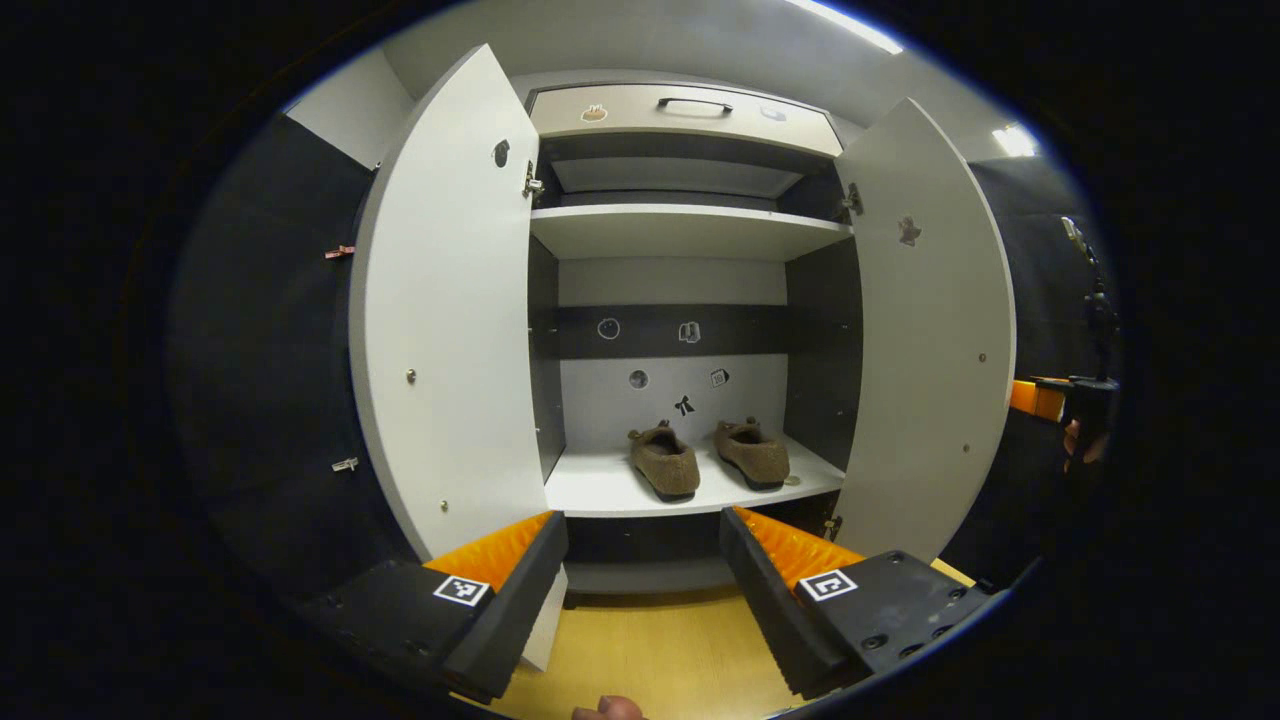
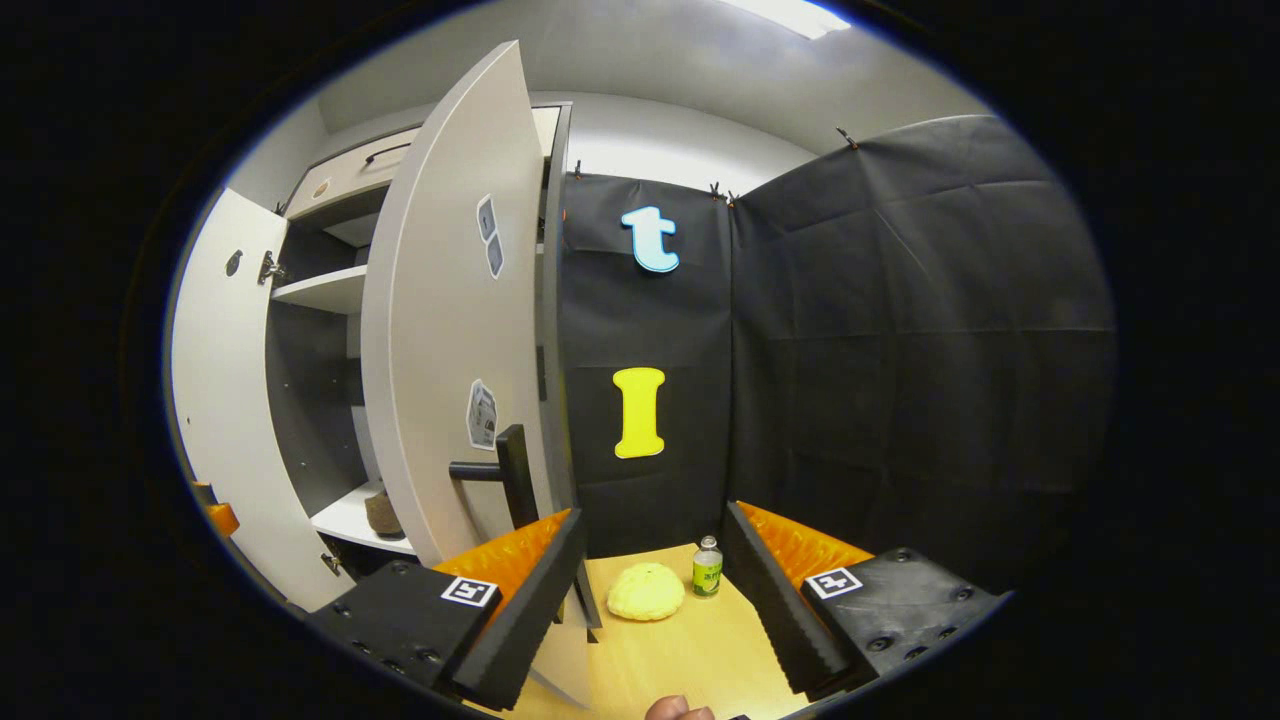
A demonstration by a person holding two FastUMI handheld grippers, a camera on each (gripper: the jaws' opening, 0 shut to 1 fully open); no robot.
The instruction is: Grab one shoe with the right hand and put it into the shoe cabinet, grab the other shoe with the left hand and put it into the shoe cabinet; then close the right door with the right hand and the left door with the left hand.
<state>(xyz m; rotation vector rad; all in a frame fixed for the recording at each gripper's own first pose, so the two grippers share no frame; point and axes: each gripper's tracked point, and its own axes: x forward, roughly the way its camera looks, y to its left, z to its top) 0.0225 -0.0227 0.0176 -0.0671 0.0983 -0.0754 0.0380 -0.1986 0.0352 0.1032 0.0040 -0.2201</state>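
Both brown felt shoes (image 1: 700,460) shelved; my right claw (image 2: 655,590), fingers apart, should push the pale grey right door (image 2: 450,330) near its black handle (image 2: 505,470).

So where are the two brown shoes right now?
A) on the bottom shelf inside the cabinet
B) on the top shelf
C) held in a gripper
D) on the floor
A: both shoes sit side by side on the bottom shelf of the cabinet, with both doors open.
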